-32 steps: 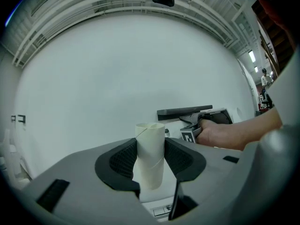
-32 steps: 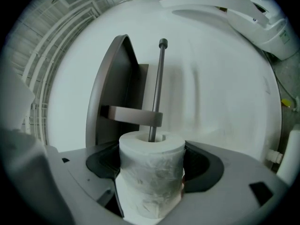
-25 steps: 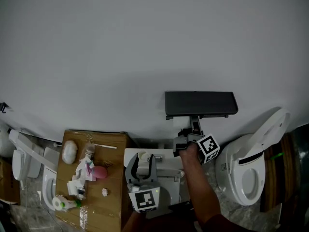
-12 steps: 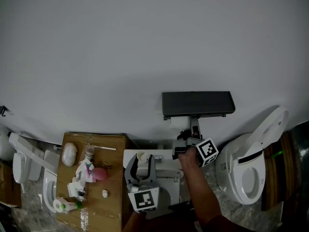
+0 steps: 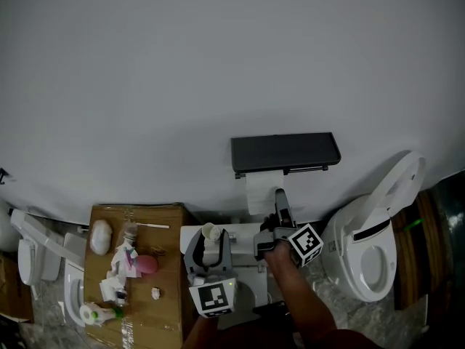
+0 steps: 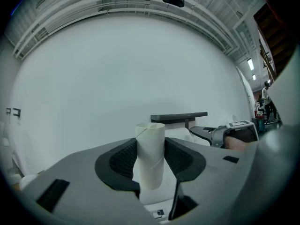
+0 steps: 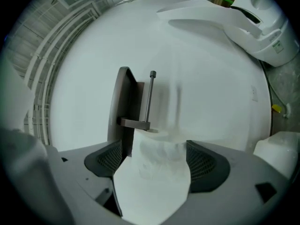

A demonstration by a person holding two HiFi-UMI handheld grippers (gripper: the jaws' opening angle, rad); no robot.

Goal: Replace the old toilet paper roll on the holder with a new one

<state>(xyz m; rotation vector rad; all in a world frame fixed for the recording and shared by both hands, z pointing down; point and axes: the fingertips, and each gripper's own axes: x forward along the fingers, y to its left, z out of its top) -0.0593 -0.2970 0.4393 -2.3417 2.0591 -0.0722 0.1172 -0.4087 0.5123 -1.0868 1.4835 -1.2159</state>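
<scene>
A black wall holder [image 5: 285,153] has a bare metal rod [image 7: 150,97] under its shelf. My right gripper [image 7: 158,158] is shut on a white toilet paper roll [image 7: 154,182]. In the head view that roll [image 5: 259,193] hangs just below the holder, off the rod. My left gripper [image 6: 150,159] is shut on an empty cardboard tube [image 6: 150,144], held upright. In the head view the tube [image 5: 209,232] is lower and to the left of the holder. The holder [image 6: 178,118] shows past the tube in the left gripper view, with the right gripper beside it.
A white toilet [image 5: 374,246] with its lid raised stands at the right. A cardboard box [image 5: 171,297] at the left carries several small items. A white fixture [image 5: 243,264] lies under both grippers. More white toilet parts [image 5: 40,249] sit at the far left.
The right gripper, with the roll in it, has drawn lower in the head view, further from the holder, and more of the roll shows. The left gripper and tube kept still.
</scene>
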